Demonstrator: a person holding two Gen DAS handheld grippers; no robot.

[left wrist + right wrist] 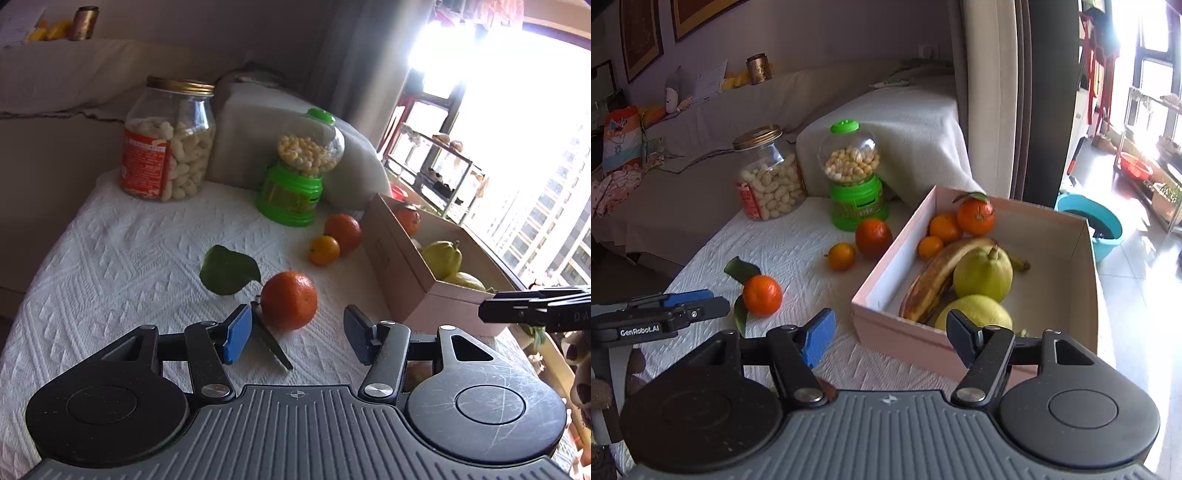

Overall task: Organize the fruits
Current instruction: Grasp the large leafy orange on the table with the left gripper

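Two jars (168, 140) behind loose mandarins (290, 300)

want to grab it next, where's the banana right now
In the right wrist view the banana lies inside the box, right of centre, against two pale green fruits, with small oranges just behind it.

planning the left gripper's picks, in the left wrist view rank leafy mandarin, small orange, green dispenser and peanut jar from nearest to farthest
1. leafy mandarin, just ahead of the open left gripper
2. small orange, further ahead, right
3. green dispenser, behind it
4. peanut jar, far back left
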